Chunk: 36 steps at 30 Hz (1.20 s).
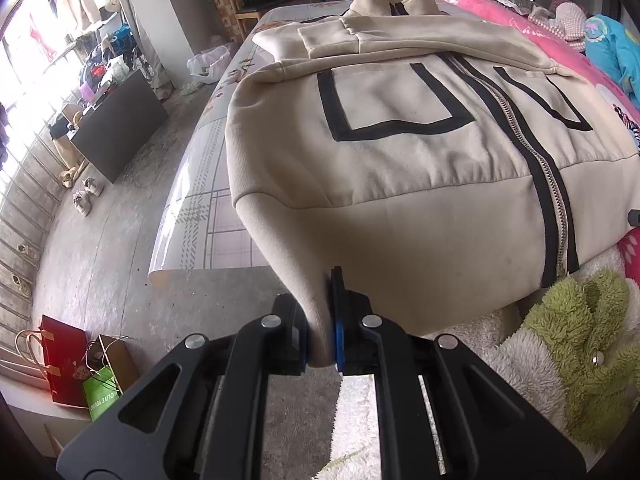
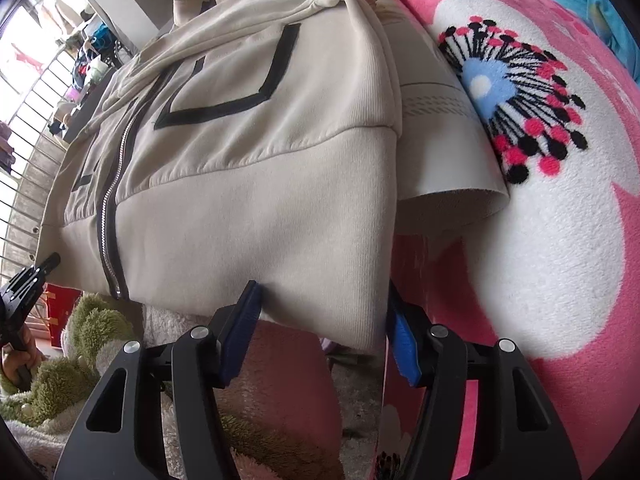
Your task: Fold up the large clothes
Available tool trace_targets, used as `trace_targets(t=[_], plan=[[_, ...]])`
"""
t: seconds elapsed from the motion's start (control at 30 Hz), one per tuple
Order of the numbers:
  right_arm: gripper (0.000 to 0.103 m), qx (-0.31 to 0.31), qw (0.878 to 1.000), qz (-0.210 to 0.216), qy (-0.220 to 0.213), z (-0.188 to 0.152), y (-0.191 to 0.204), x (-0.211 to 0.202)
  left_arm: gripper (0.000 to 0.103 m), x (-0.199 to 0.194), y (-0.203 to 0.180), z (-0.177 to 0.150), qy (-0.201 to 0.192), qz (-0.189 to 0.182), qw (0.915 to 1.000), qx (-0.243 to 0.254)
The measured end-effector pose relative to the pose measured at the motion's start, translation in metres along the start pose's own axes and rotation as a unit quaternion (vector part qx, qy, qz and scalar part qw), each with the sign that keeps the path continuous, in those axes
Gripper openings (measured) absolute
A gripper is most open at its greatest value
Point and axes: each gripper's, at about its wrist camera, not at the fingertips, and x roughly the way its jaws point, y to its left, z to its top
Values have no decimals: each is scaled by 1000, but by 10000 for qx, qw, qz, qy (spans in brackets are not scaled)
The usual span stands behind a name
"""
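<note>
Bed (image 1: 224, 168), beige jacket (image 1: 400, 152) hem corner between right claw (image 2: 324, 320) pads

left tool (image 1: 320, 332) pinching beige jacket (image 1: 400, 152) hem corner, over bed edge

The jacket (image 1: 400, 168) is cream-beige fleece with a metal zip edged in black tape running down its front, closed; black-outlined pocket shapes sit on either side of the zip, and a broad plain band forms the hem. It lies front-up and spread flat on a bed, collar at the far end, sleeves folded across the chest; the hem faces the cameras and hangs over the near edge. One hem corner is pulled up into a pinched peak in the left wrist view; the other corner (image 2: 352, 280) droops free, ribbed at its edge.
</note>
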Motion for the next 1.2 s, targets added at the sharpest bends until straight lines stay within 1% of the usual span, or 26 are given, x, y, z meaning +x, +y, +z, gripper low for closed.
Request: trace_targets(t=[0.1, 0.2, 0.27, 0.4, 0.47, 0.6, 0.77, 0.87, 1.2], plan=[[58, -42, 10000, 12, 24, 0, 3, 4, 9, 0, -1, 0, 13, 19, 10000, 24], [53, -72, 10000, 45, 5, 2, 6, 4, 9, 1, -2, 1, 27, 44, 10000, 62], [47, -134, 9999, 11, 12, 2, 9, 5, 9, 0, -3, 1, 30, 68, 9999, 90], [39, -289, 9996, -54, 27, 1, 12, 6, 9, 0, -4, 0, 30, 119, 9998, 129], [34, -349, 9994, -66, 19, 1, 13, 6, 9, 0, -4, 0, 27, 117, 9999, 123], [28, -507, 9986, -165, 7, 1, 19, 6, 9, 0, -4, 0, 28, 132, 9998, 136], [14, -660, 9975, -237, -18, -1, 24, 2, 9, 0, -3, 1, 36, 122, 9999, 101], [11, -724, 9970, -272, -39, -1, 28, -1, 9, 0, -3, 1, 33, 126, 9999, 103], [8, -724, 9970, -249, -96, -3, 29, -11, 9, 0, -3, 0, 28, 128, 9999, 106]])
